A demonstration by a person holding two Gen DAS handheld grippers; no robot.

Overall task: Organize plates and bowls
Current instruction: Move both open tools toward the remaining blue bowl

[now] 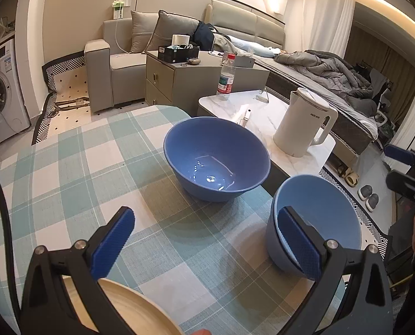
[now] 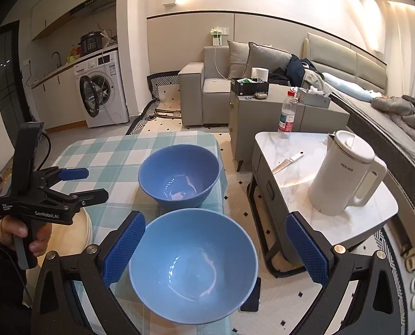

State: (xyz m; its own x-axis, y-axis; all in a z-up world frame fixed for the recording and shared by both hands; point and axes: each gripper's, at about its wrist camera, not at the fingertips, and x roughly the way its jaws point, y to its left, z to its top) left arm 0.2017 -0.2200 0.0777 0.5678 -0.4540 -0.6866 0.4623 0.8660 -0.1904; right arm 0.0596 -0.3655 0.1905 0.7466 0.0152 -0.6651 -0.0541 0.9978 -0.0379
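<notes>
Bedsit-style room: sofa (image 2: 207,95), bed (image 2: 389,117), washing machine (image 2: 101,92) at back. Desk (image 1: 76,173) up front has a teal-and-white check cloth, and a marble side table (image 2: 305,178) stands just beside it with a white kettle (image 2: 344,173), water bottle (image 2: 287,114) and knife (image 2: 288,160).

Task items, all on the desk:
- dark blue bowl (image 1: 217,157): upright, empty, toward the far edge
- light blue bowl (image 2: 193,262): upright, empty, at the near right edge, close to the dark one but not touching
- cream plate (image 1: 129,310): near left, partly under the left tool

Left hand-held gripper (image 1: 207,244): jaws spread wide, nothing between them, hovering over bare cloth between plate and light blue bowl. Its right pad overlaps the light bowl's rim in the left wrist view; can't tell if it touches.

Right hand-held gripper (image 2: 216,248): jaws wide apart, straddling the light blue bowl from above, pads either side of the rim. Contact can't be confirmed, no grip.

Person's hand (image 2: 20,234) visible on the left tool's handle
</notes>
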